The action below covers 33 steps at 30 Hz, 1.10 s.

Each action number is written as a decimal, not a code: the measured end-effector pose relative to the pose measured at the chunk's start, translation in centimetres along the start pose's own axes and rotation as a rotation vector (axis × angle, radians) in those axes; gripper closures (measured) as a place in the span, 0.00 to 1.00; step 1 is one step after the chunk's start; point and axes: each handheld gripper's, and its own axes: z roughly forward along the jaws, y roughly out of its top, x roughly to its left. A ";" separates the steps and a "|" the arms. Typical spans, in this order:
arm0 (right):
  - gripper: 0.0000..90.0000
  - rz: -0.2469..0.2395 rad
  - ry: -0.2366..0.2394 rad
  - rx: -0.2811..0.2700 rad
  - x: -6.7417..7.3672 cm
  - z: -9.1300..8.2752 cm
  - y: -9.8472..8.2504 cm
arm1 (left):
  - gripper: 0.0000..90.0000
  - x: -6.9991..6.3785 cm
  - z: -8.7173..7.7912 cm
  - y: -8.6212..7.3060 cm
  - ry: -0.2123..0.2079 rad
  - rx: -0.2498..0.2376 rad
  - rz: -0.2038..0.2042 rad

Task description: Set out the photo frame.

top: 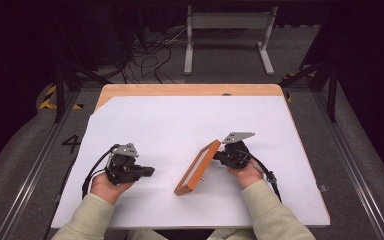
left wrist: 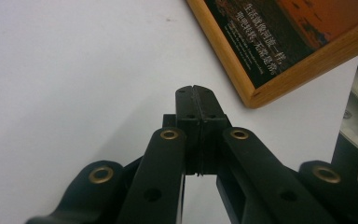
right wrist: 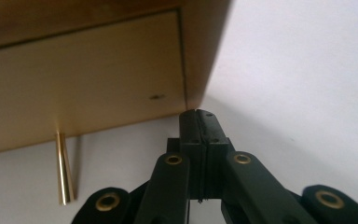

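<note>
A wooden picture frame (top: 198, 167) stands tilted on the white tabletop (top: 180, 120), right of the middle. Its printed front (left wrist: 279, 42) faces my left gripper, and its plain back (right wrist: 84, 84) faces my right one. A thin brass peg (right wrist: 64, 168) slants from the back panel down to the table. My left gripper (top: 150, 171) lies to the frame's left and apart from it, its jaws (left wrist: 196, 88) pressed together with nothing between them. My right gripper (top: 216, 157) is shut and empty too, and its tips (right wrist: 198, 113) sit at the frame's back lower corner.
The table's wooden far edge (top: 190, 90) shows beyond the white sheet. A grey metal stand (top: 227, 22) and a tangle of cables (top: 150, 55) lie on the floor behind it. Metal rails (top: 35, 165) run along both sides.
</note>
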 end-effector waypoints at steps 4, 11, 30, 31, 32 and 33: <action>1.00 -0.023 -0.035 0.009 -0.1 -1.2 -0.4 | 1.00 -0.4 0.7 0.3 -0.016 0.010 0.023; 1.00 -0.056 -0.065 -0.012 -0.3 -3.3 -1.1 | 1.00 -1.3 2.7 0.8 -0.045 0.080 0.075; 1.00 -0.048 -0.089 -0.040 0.0 -6.6 -2.4 | 1.00 -2.7 6.9 1.8 -0.150 0.183 0.116; 1.00 -0.045 -0.091 -0.043 0.0 -6.8 -2.5 | 1.00 -2.6 7.0 1.8 -0.162 0.175 0.114; 1.00 -0.045 -0.092 -0.046 0.0 -7.0 -2.5 | 1.00 -2.8 7.1 1.8 -0.173 0.176 0.115; 1.00 -0.044 -0.093 -0.048 0.0 -7.1 -2.5 | 1.00 -2.9 7.2 1.9 -0.181 0.178 0.121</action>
